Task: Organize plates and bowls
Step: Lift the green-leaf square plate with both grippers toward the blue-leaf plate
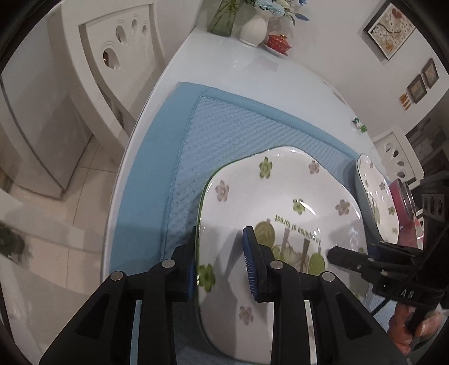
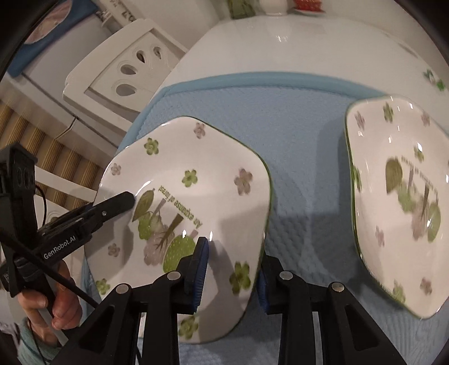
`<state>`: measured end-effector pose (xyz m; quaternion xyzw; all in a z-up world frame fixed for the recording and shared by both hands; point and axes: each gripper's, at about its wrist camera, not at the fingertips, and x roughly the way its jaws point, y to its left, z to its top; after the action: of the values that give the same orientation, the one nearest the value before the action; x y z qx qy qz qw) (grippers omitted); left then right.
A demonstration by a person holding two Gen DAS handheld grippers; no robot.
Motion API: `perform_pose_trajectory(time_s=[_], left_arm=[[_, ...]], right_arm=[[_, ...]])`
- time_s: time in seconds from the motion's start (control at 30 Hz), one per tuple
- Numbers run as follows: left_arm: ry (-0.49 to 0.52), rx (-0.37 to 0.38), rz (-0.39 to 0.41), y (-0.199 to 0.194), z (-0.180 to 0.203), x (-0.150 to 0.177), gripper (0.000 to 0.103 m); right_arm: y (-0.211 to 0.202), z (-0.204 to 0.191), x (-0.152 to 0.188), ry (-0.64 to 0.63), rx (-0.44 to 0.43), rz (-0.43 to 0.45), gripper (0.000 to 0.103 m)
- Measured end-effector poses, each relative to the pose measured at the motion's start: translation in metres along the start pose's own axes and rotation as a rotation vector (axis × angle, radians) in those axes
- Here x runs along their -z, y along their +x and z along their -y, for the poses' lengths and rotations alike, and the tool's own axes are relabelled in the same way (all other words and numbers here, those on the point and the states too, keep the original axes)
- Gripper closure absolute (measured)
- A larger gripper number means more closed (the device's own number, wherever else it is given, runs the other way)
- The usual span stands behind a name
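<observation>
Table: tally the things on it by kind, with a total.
Plates: 2
Mat: 1
Vases: 2
Red lidded bowl: 1
Small green item: 1
Total: 7

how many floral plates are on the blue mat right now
2. One floral plate sits at the mat's left, gripped on both edges by the tools; the other plate lies free to its right. None looks hidden.

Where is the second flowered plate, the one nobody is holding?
The second plate lies on the blue mat at the right of the right wrist view, apart from the plate gripped at its edges by both hand-held grippers.
</observation>
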<state>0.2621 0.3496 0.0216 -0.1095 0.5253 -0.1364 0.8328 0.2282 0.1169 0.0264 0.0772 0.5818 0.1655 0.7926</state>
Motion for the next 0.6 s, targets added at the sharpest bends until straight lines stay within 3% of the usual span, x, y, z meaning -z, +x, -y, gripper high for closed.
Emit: perform_pose_trajectory(time_s=[0.33,0.6], left_arm=[[-0.023,-0.005,0.014,-0.028,0.015,0.014,0.078],[-0.030,-0.002,0.065,-0.072,0.030,0.031,0.078]], right_arm=[[-0.012,-0.001,0.006,0.048,-0.007,-0.020,0.073],[-0.045,-0.020,0.017,0.042,-0.011,0.026,0.073]])
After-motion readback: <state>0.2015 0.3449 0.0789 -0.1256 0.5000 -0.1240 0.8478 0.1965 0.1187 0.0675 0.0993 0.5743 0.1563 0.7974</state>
